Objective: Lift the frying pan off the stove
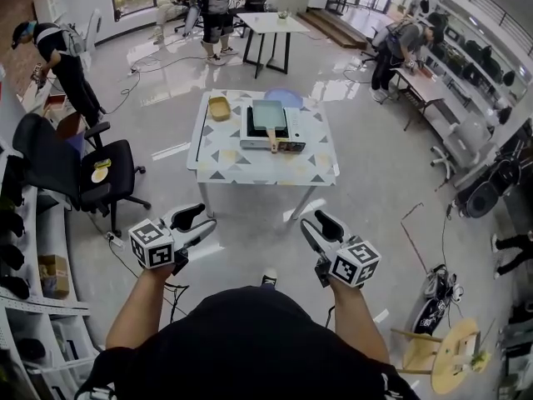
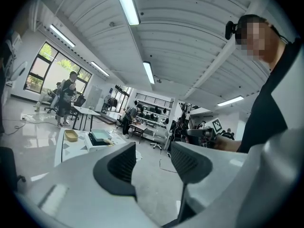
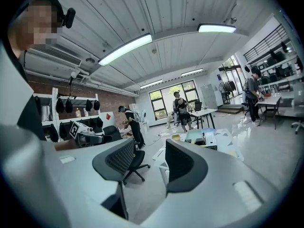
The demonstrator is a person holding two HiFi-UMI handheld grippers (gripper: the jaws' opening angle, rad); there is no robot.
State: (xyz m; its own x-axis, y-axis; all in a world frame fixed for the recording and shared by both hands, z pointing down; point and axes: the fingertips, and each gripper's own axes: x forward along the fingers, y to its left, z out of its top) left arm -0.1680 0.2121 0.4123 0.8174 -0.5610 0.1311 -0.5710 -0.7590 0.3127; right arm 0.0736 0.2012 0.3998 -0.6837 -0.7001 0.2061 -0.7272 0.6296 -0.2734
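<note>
1. One frying pan (image 1: 268, 115) sits on the stove (image 1: 252, 140) at the middle of the table (image 1: 216, 161), with its handle pointing towards me. It is not yet lifted.
2. Both tools hang well short of the table, over open floor, so I judge the walk-up comes first.
3. My left gripper (image 1: 202, 221) has its jaws spread, with nothing between them.
4. My right gripper (image 1: 314, 223) is likewise spread and empty, and I judge it ready to take the handle.

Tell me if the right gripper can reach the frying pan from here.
Probably not yet. The right gripper, jaws open and empty, hangs well short of the table, where the frying pan sits on the stove. Nothing blocks the way.
</note>
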